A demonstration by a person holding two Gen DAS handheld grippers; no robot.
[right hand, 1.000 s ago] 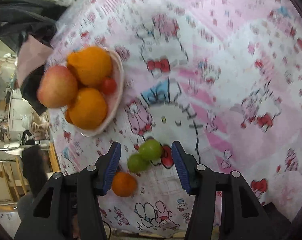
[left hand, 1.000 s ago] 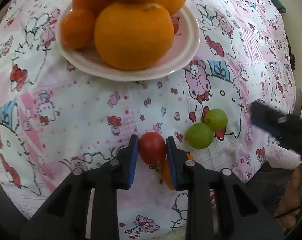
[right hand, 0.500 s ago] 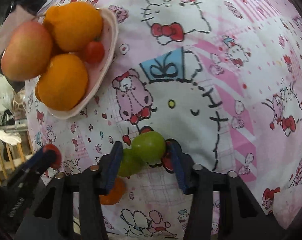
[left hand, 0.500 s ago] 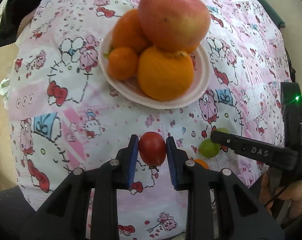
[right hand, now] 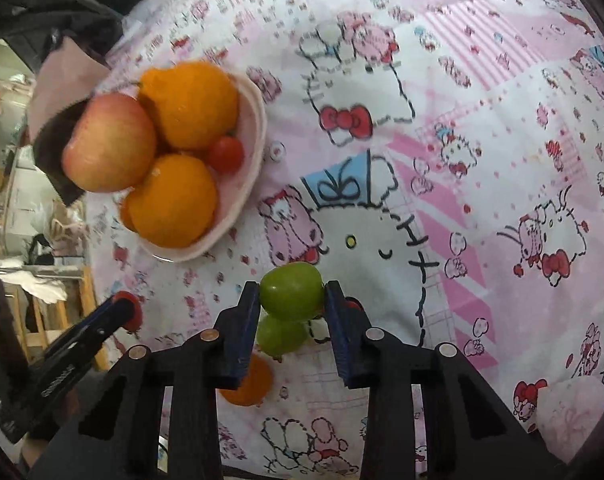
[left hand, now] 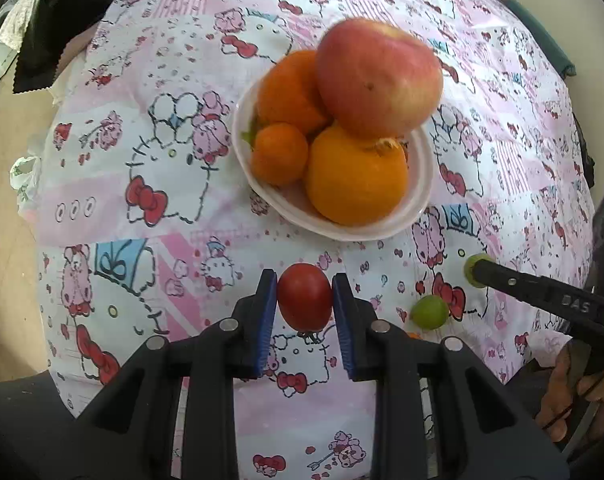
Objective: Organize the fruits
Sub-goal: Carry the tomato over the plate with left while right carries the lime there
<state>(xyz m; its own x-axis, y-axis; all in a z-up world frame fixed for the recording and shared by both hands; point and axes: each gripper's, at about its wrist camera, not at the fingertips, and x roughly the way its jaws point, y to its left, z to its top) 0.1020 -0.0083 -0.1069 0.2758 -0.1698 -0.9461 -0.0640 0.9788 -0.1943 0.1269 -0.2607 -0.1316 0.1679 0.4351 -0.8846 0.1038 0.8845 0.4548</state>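
My left gripper is shut on a red cherry tomato and holds it above the cloth, short of the pink plate. The plate carries an apple, oranges and a small tangerine. My right gripper is shut on a green grape; it also shows at the right of the left wrist view. A second green grape and a small orange fruit lie on the cloth below it. Another cherry tomato sits on the plate.
The table is covered by a pink cartoon-print cloth. Dark and pink fabric lies at the far left edge. The loose grape lies right of my left gripper. A pale pink lump sits at the cloth's near right edge.
My left gripper has risen and pulled back with the tomato, so the plate looks farther away. My right gripper has closed on the upper green grape and lifted it.
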